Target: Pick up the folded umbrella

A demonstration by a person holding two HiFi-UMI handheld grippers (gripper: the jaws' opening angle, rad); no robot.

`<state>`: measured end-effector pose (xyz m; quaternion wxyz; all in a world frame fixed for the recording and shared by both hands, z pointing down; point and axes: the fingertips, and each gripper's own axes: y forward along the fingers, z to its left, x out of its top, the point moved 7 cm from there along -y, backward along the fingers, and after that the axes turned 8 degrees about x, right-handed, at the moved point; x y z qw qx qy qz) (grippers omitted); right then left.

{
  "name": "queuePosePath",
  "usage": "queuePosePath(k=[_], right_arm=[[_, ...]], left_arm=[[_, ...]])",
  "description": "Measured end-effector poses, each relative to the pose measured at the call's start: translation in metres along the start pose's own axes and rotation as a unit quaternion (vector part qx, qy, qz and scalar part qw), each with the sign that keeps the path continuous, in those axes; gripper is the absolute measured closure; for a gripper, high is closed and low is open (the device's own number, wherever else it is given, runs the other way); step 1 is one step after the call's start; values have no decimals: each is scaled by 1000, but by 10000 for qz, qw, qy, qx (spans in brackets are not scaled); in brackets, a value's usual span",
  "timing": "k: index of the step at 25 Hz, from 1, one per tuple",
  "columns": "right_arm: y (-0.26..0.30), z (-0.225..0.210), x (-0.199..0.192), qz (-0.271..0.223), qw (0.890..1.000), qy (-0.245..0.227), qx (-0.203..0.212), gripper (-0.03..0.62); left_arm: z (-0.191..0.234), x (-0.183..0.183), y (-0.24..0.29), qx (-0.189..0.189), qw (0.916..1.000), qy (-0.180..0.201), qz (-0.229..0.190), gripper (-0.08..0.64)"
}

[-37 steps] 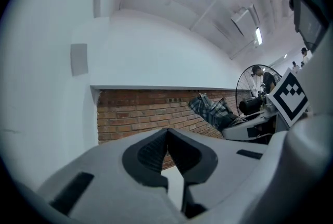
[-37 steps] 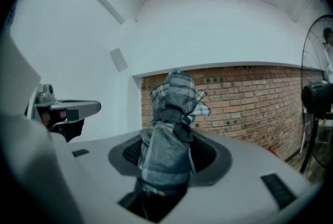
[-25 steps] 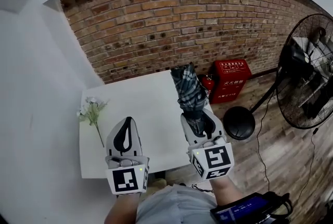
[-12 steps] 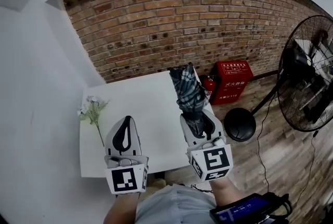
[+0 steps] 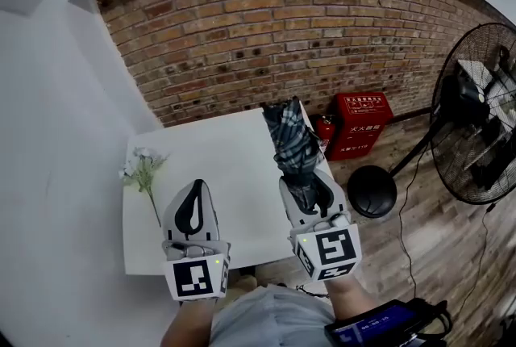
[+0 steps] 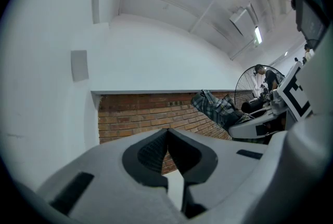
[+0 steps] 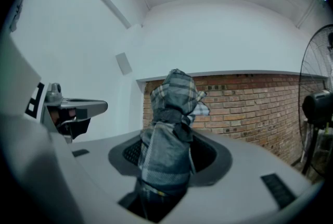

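Flowers lie on table, left of umbrella.

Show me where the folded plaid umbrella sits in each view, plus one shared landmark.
Head view: dark plaid folded umbrella right of centre, rising from the right gripper.
Left gripper view: umbrella right of centre, slanting across the brick.
Right gripper view: umbrella dead centre, clamped between the jaws.
Shared landmark: red brick wall behind it in all three.
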<state>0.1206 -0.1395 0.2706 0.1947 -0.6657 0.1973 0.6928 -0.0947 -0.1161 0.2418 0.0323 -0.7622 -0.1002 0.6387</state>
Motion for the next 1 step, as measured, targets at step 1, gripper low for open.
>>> queuePosePath(k=[1], right_arm=[[1, 0, 0, 0, 10000, -1, 1, 399]], left_arm=[[0, 0, 1, 0, 10000, -2, 6, 552]])
